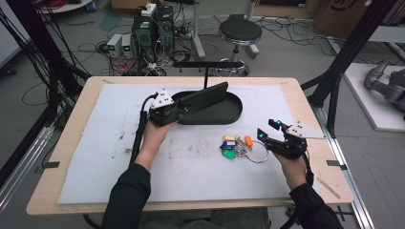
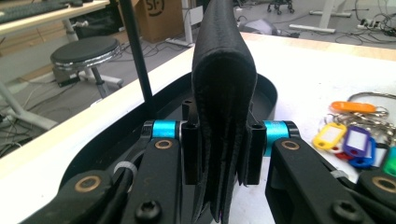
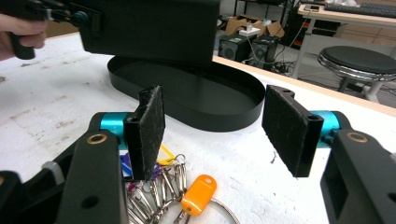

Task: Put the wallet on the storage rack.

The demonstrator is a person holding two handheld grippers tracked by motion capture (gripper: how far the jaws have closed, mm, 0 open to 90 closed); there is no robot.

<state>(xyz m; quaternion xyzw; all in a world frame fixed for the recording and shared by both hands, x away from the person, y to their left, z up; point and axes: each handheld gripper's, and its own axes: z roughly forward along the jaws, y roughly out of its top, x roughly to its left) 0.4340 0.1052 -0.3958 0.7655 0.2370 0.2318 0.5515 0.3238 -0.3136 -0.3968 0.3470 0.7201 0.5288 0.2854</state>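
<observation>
We hold a black wallet (image 1: pixel 204 97) clamped edge-on in our left gripper (image 1: pixel 177 112), its long axis slanting up and away over the near rim of the oval black tray (image 1: pixel 234 112), which lies directly beneath and beyond it. Our right gripper (image 1: pixel 269 132) hovers with jaws spread and nothing between them, just right of the bunch of keys with coloured tags (image 1: pixel 236 145) on the white mat (image 1: pixel 95 157). The left hand is the nearer to the tray; we judge lowering the wallet into it comes next.
</observation>
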